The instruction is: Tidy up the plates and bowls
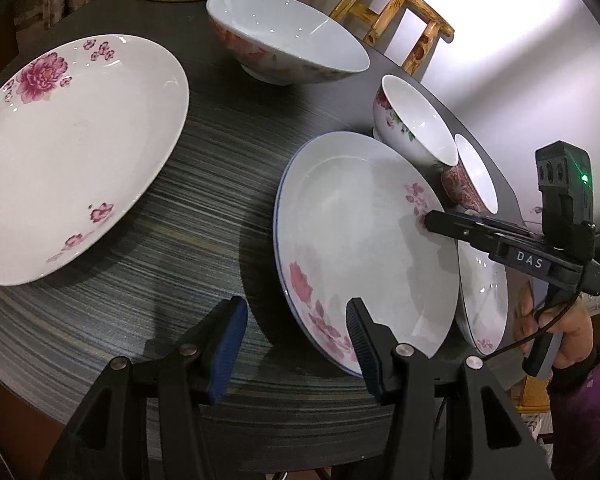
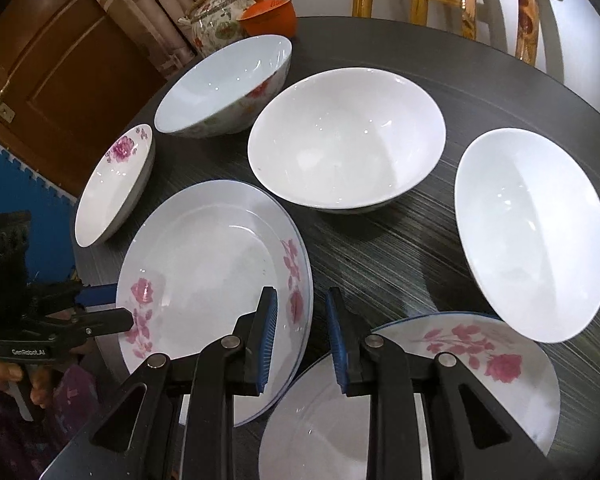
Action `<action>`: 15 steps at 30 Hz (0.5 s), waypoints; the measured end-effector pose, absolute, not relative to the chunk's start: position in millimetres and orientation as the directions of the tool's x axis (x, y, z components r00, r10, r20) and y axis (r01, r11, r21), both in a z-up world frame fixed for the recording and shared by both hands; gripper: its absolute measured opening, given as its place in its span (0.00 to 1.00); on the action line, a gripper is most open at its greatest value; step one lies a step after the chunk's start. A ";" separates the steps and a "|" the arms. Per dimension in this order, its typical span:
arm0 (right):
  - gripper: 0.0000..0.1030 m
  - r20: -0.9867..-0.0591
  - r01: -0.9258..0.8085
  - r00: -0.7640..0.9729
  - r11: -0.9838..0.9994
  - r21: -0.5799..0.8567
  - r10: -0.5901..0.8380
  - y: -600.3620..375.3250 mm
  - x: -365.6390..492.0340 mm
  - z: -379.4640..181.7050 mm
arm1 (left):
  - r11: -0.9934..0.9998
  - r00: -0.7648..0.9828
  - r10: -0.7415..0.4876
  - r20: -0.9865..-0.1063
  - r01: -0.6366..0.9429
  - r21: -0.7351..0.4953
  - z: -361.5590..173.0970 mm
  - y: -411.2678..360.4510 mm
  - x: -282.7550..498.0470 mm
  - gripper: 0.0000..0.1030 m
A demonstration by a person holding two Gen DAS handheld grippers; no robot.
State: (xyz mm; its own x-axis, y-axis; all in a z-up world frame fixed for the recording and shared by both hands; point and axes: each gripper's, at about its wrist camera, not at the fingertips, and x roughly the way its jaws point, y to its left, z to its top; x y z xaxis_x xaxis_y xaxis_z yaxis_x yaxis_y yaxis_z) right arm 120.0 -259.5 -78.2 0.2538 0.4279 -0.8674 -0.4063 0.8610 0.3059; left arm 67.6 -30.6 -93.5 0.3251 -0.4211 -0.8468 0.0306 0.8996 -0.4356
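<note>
Plates (image 2: 204, 264) partly hidden by both grippers, nearest plate (image 2: 480, 364) cut off, left gripper (image 1: 296, 332) jaws released, right gripper (image 2: 302, 340) jaws narrowly apart, empty

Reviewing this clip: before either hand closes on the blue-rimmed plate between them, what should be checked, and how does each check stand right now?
1. Left tongs open and empty: ok.
2. Left tongs straddle the blue-rimmed plate's near rim: not ok; one finger is over the plate, the rim is not clearly between both.
3. Right tongs empty: ok, nothing is between the pads.
4. Right tongs wide enough for the rim: cannot tell; the gap is narrow.
5. Plate clear of its neighbours: cannot tell; the second pink-flowered plate lies close to its rim.
6. Dark table free beside the plate: ok.
</note>
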 end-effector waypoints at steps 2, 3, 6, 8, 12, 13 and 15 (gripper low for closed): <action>0.19 -0.870 -0.405 0.245 0.860 0.309 0.428 -258.8 121.2 -80.2 | 0.909 0.323 -0.409 -0.853 0.059 -0.413 -93.4 -34.4 68.2 0.33; 0.15 -0.873 -0.405 0.237 0.860 0.310 0.426 -257.7 122.0 -82.2 | 0.910 0.312 -0.409 -0.858 0.074 -0.407 -95.0 -37.6 70.5 0.15; 0.11 -0.882 -0.404 0.231 0.865 0.299 0.412 -254.3 122.0 -85.0 | 0.920 0.330 -0.389 -0.860 0.090 -0.381 -93.0 -41.8 70.6 0.15; 0.11 -0.881 -0.392 0.233 0.869 0.302 0.411 -254.7 121.9 -84.4 | 0.920 0.337 -0.390 -0.857 0.096 -0.381 -92.9 -41.4 70.3 0.14; 0.10 -0.879 -0.362 0.235 0.876 0.318 0.416 -256.0 120.6 -85.2 | 0.917 0.337 -0.393 -0.856 0.077 -0.391 -93.2 -36.6 70.0 0.14; 0.10 -0.875 -0.352 0.234 0.876 0.330 0.424 -256.7 119.9 -84.8 | 0.917 0.340 -0.393 -0.855 0.071 -0.393 -92.1 -34.8 69.5 0.13; 0.09 -0.868 -0.348 0.233 0.872 0.346 0.438 -257.4 118.3 -82.4 | 0.917 0.349 -0.390 -0.852 0.060 -0.395 -88.3 -30.5 68.5 0.13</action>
